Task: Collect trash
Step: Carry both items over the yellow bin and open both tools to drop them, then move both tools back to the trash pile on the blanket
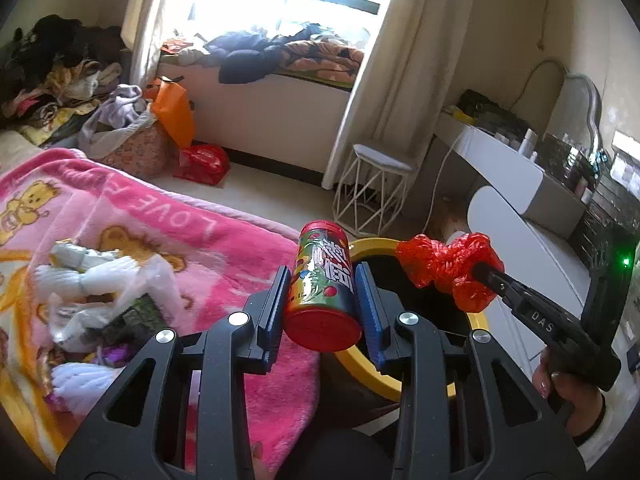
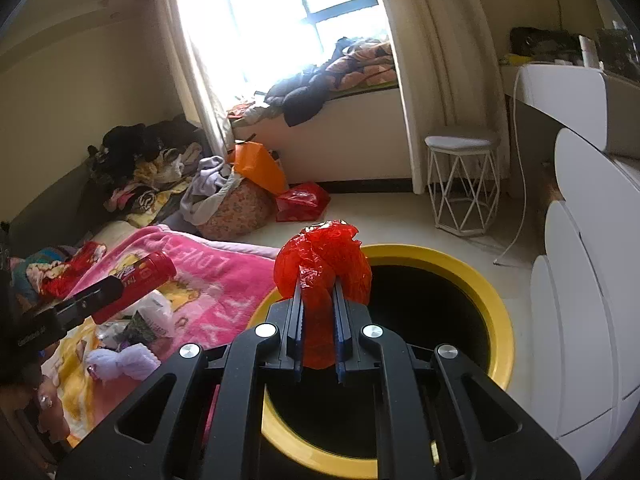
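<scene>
My left gripper is shut on a red snack can with a printed label and holds it at the near rim of the yellow-rimmed bin. My right gripper is shut on a crumpled red plastic bag and holds it above the bin's dark opening. The bag also shows in the left wrist view, over the bin. The can shows in the right wrist view, left of the bin. More trash, white wrappers and crumpled plastic, lies on the pink blanket.
A white wire stool stands beyond the bin. A white dresser runs along the right. Bags and clothes pile by the window seat. A cable hangs to the floor by the dresser.
</scene>
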The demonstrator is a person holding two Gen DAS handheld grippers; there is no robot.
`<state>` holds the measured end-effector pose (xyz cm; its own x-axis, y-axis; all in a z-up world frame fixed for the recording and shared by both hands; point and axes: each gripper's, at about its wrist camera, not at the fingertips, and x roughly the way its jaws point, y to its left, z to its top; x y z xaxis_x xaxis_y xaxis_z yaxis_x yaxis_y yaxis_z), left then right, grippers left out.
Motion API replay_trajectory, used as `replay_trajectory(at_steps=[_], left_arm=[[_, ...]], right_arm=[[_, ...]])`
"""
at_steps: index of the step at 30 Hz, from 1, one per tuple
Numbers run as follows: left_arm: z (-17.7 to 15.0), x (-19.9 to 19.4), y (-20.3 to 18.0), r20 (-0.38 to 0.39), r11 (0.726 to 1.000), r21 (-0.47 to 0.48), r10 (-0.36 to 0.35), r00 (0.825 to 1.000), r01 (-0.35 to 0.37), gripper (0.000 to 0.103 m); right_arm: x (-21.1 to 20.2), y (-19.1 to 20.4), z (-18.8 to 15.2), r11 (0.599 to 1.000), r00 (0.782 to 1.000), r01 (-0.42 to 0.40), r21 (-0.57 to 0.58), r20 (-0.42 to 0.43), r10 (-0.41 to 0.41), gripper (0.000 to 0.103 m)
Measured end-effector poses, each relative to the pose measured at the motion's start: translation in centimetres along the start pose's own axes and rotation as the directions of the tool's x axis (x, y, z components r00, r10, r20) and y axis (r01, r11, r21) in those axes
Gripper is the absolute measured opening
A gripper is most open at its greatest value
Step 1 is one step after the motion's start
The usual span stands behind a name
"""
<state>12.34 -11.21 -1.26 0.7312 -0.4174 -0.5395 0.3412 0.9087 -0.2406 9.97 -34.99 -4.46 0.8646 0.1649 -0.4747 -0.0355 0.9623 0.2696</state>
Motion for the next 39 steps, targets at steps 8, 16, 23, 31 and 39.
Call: replay_trajectory(at_steps=[8, 16, 23, 31, 39], left_arm=[[-0.3, 2.3, -2.1, -0.036, 0.999, 0.032, -0.022, 0.999, 0.023, 0.027], [-0.9, 5.2, -4.0, -0.088, 0.997, 0.056, -0.041, 0.995, 0.046, 0.027], [-0.9, 8.2, -4.6, -0.121, 0.997, 0.020, -0.072, 0.990, 0.075, 0.045], [-0.9, 7.5, -3.7, -0.083, 0.998, -0.030, -0.064, 0.995, 0.061, 0.086], [-1.0, 4.6, -1.7, -0.025, 0.999, -0.047, 0.004, 1.000, -0.005, 0.089]], right_arm=[[0.3, -1.8, -0.4, 0.999, 1.000, 0.013, 0.029, -0.023, -0.013, 0.011], [0.6, -3.6, -0.8, 0.998, 0.999, 0.028, 0.050, -0.043, -0.026, 0.011], [1.4, -4.6, -1.2, 0.997, 0.996, 0.054, 0.053, -0.070, -0.051, 0.032], [1.6, -5.0, -1.4, 0.994, 0.995, 0.084, 0.069, -0.059, -0.080, 0.054], [1.5, -3.6, -1.4, 0.998, 0.998, 0.047, 0.047, -0.052, -0.044, 0.058]])
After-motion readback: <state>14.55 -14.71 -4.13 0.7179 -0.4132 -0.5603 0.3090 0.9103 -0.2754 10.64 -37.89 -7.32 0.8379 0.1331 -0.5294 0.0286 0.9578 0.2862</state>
